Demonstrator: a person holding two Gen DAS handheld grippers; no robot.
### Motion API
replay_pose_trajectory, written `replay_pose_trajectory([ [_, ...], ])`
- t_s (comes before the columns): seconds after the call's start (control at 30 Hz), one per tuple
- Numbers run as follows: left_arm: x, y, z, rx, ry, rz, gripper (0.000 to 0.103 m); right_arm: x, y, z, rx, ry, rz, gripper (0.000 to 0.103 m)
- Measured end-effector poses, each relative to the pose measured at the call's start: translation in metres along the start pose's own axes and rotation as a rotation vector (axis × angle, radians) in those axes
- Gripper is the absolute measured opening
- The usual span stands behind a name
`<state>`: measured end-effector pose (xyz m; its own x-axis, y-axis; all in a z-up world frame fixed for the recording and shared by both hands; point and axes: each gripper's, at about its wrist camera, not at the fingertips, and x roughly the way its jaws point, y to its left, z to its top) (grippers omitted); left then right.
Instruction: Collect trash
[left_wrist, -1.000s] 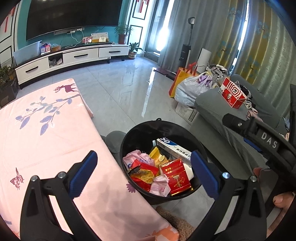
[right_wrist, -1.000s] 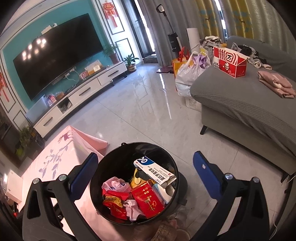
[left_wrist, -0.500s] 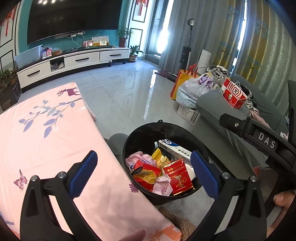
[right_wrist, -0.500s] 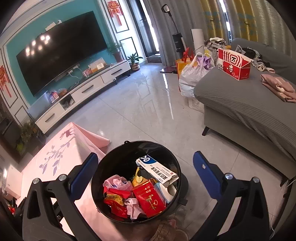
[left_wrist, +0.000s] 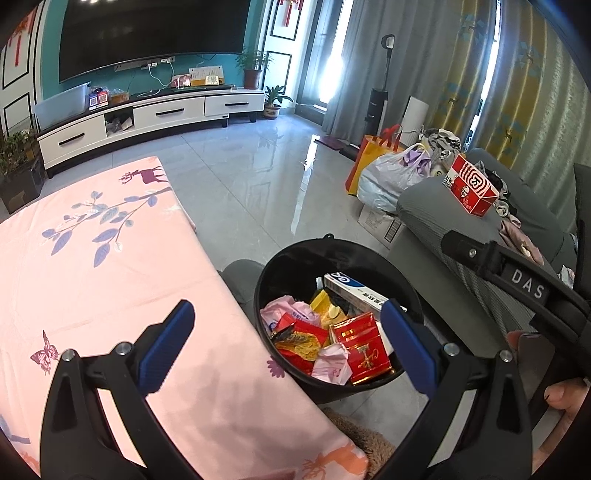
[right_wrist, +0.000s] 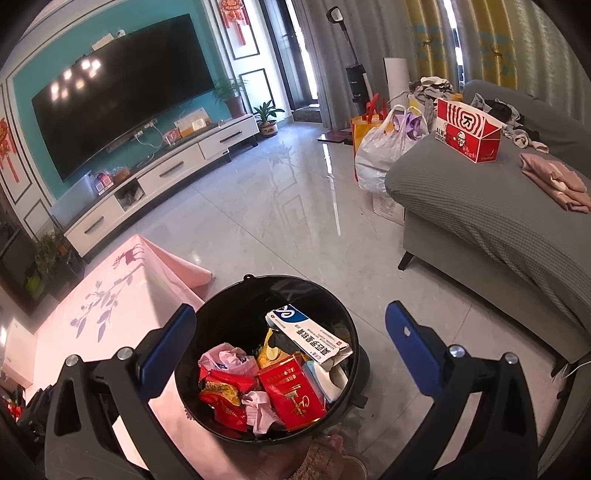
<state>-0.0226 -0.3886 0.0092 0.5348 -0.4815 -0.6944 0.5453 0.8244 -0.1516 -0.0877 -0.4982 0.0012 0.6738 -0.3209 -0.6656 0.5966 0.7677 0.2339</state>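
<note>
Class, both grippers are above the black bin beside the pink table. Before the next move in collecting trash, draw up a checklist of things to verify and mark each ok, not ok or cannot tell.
1. Left gripper open and empty: ok.
2. Right gripper open and empty: ok.
3. Trash inside the black bin, none hanging over its rim: ok.
4. Room left in the bin: ok, its far inner wall is bare.
5. Visible part of the pink tablecloth free of trash: ok.
6. Red and white carton on the sofa is trash: cannot tell.
</note>
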Motion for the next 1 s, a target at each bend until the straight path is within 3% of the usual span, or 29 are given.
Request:
replay_pose_trajectory([
  [1.0,0.0067,-0.0008,-0.0042,-0.002,0.027,-0.018,0.100,0.0053,-0.0049,-0.0023,-0.008,0.012,-0.026,0.100],
])
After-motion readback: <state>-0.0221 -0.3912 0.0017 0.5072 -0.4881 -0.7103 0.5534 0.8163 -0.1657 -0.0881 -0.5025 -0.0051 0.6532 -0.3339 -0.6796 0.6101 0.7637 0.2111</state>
